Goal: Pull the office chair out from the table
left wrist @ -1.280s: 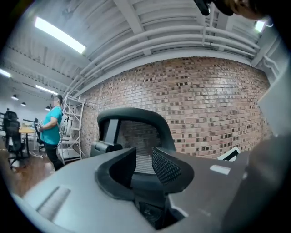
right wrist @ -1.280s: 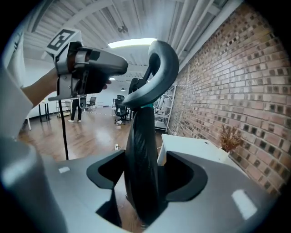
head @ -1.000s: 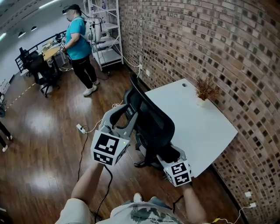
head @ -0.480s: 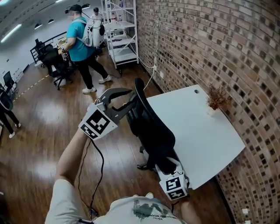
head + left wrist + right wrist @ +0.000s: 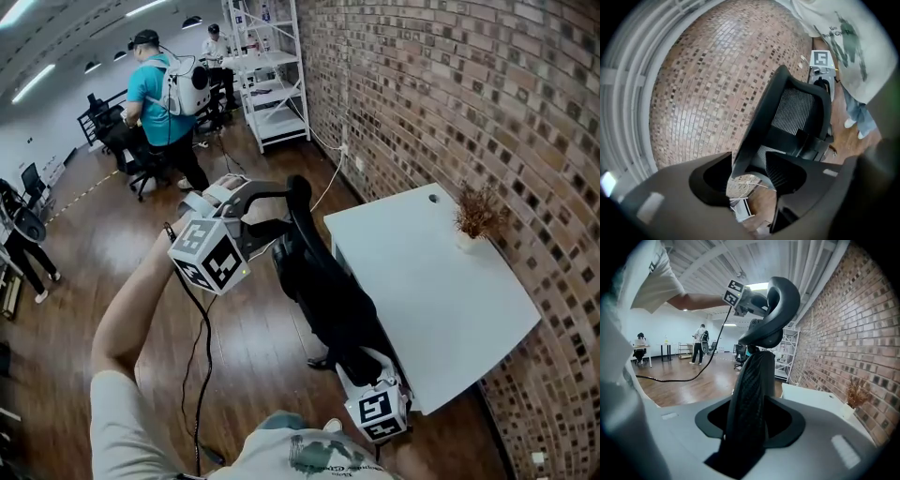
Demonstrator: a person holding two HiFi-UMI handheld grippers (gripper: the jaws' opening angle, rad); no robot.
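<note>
A black mesh-backed office chair (image 5: 328, 281) stands with its seat under the white table (image 5: 441, 291). My left gripper (image 5: 286, 208) is at the top of the backrest. Its jaws have just been opening, and the back's upper edge (image 5: 754, 136) stands between them with a gap. In the left gripper view the left gripper (image 5: 749, 171) straddles that edge. My right gripper (image 5: 367, 361) is low on the backrest. Its jaws have just been closing and now press on the mesh back (image 5: 750, 380), which fills the right gripper (image 5: 747, 423).
A brick wall (image 5: 469, 94) runs behind the table, where a dried plant in a small vase (image 5: 478, 217) stands. A person (image 5: 159, 103) stands by a white shelf rack (image 5: 267, 75) and desks at the back. A cable (image 5: 192, 356) trails over the wooden floor.
My left gripper has swung up from the chair's side to the top of the backrest and rolled, and its jaws have widened. The right gripper has stayed low on the backrest.
</note>
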